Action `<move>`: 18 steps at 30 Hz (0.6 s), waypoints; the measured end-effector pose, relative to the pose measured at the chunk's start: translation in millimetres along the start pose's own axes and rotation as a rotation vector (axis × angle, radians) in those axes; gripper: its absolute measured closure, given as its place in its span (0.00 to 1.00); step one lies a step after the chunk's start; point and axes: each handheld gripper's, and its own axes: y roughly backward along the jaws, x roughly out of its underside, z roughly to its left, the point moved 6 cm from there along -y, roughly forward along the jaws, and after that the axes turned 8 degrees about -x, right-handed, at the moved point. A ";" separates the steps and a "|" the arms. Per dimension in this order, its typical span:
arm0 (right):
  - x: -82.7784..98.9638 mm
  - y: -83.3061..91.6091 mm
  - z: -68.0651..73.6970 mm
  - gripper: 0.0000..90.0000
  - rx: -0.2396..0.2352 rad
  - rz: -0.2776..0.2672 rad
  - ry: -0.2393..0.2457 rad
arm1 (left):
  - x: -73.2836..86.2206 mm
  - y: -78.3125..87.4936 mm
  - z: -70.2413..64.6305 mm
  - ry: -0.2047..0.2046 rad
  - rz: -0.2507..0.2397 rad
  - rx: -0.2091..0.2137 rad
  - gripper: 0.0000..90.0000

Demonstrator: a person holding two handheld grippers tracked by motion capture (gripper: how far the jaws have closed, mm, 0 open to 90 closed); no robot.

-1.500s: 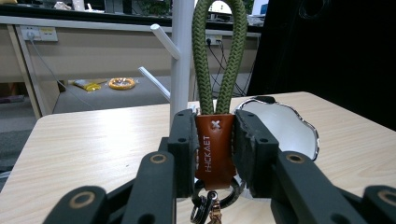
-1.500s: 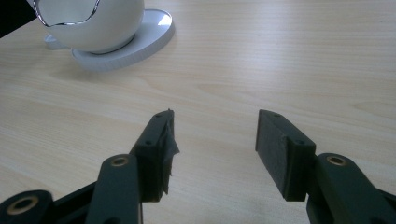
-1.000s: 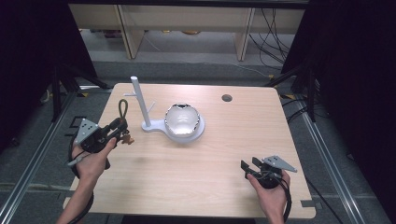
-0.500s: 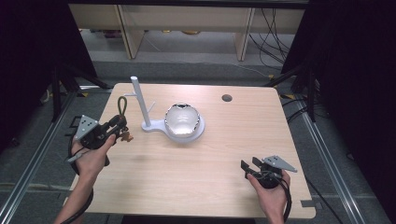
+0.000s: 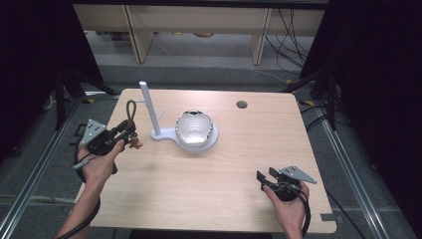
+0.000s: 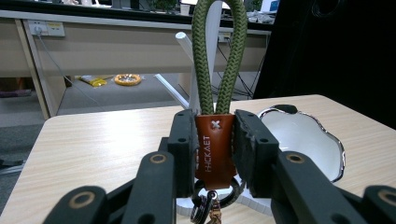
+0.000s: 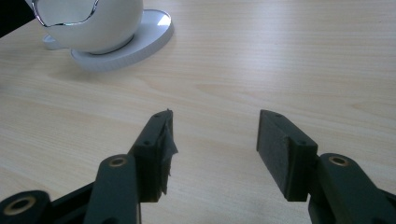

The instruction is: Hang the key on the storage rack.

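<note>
A pale wooden desk (image 5: 209, 184) is seen from above, with the work on it judged to be about half done. Ahead and to the right of the left tool (image 5: 122, 133), a white stand with an upright post and side pegs (image 5: 149, 112) is set on the desk, its base carrying a white egg-shaped dish with a silver rim (image 5: 195, 128). The task's thing, a keychain with an olive-green braided cord loop and a brown leather tab (image 6: 214, 140), is held above the desk between the left tool's jaws, which are clamped on the leather tab; the loop is stood upright above them, and metal rings (image 6: 205, 207) are hung below. In the left gripper view, the post is lined up directly behind the loop, a little beyond it. The pick-up is thus taken as done; the hanging of the loop on a peg or the post is judged to be what is left. The right tool (image 5: 271, 180) is held low over the desk's near right part, well apart from the stand, its jaws spread with nothing between them.
</note>
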 end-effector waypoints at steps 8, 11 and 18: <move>0.5 0.0 -0.8 0.52 0.009 0.005 0.009 | -1.3 -3.0 3.7 -0.005 0.005 -0.008 0.77; 0.5 -0.4 -0.9 0.52 0.009 0.004 0.011 | -2.0 -4.1 4.3 -0.004 0.006 -0.010 0.77; 0.5 -0.4 -1.0 0.52 0.010 0.004 0.012 | -3.4 -7.8 6.2 -0.005 0.011 -0.013 0.76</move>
